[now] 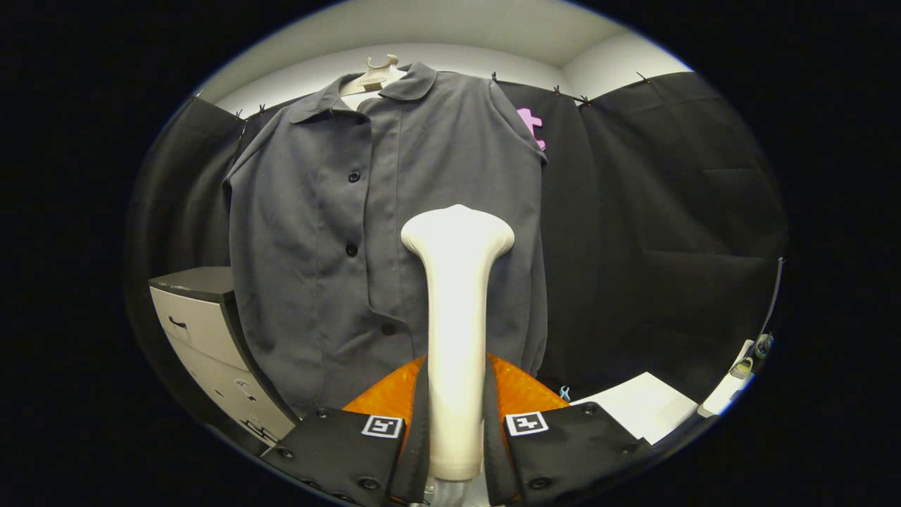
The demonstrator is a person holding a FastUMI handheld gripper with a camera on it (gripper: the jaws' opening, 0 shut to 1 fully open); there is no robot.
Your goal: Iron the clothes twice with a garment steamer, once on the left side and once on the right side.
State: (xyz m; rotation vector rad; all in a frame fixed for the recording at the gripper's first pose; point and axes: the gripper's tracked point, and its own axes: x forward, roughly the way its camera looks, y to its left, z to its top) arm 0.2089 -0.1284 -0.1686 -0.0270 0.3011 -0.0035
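My gripper [456,436] is clenched on the garment steamer [456,331], both fingers pressed against the sides of its pale handle near the lower end, so the steamer stands upright between them and rises straight ahead of me. Its widened head is at the top, set in front of the grey shirt [394,232], which I take as my landmark for everything else. The head sits before the shirt's right-hand panel, beside the button placket and about level with the middle button; I cannot tell whether the head touches the cloth or is only close to it. The shirt hangs open-collared and buttoned down the front on a light-coloured hanger [376,74], whose hook shows just above the collar. Its fabric looks fairly smooth, with some soft creases on the panel to the left of the buttons and a fold near the hem. To the left of the shirt's lower half, and partly behind its edge, stands a drawer cabinet [204,331] with a dark top and pale drawer fronts. To the right of the shirt's hem, lower down, lies a white flat surface [644,408]. Behind the shirt hangs the booth's black cloth.
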